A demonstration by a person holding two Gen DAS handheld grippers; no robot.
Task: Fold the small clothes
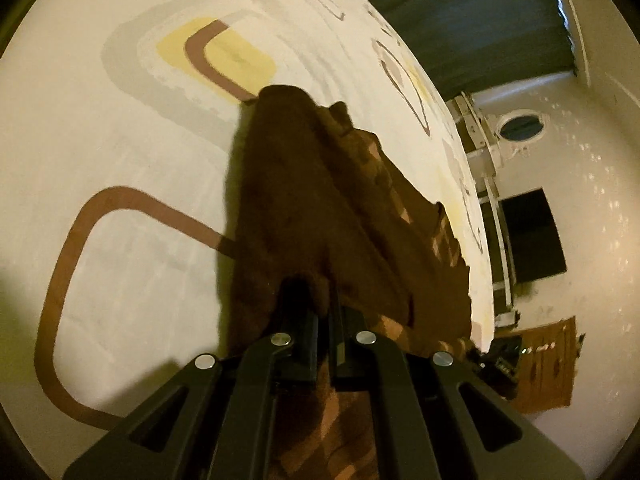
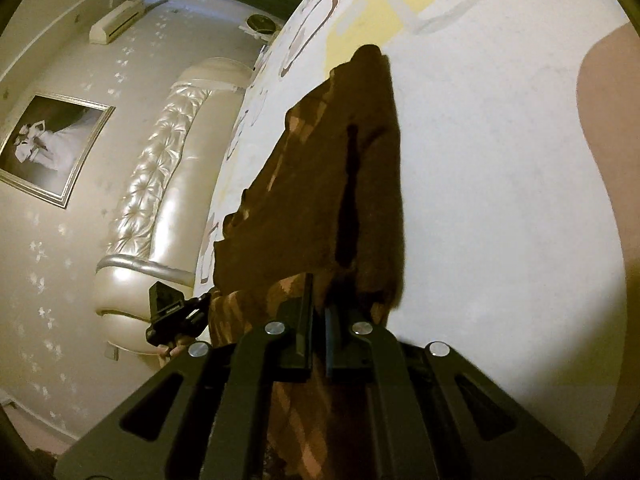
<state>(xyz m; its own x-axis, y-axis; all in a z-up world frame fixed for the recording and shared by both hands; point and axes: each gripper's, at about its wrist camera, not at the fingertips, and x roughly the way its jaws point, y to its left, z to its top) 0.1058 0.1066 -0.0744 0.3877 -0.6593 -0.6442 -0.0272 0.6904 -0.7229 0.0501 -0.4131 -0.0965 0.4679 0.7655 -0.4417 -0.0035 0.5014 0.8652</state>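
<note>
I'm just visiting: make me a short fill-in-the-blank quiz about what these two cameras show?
1. Both grippers, left gripper and right gripper, are shut on a ____ cloth.
2. The cloth lies on a patterned ____.
3. The wall holds a framed ____.
Missing: brown; bedsheet; picture

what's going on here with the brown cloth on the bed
A person is folding a small brown garment on a bed, using a handheld gripper in each hand. The left gripper and the right gripper are both shut on the cloth, each pinching a bunched part of it near its fingertips. The rest of the garment trails away across the white patterned bedspread, partly lifted and creased rather than flat. A padded headboard shows behind in the right wrist view. The fold is not yet finished.
</note>
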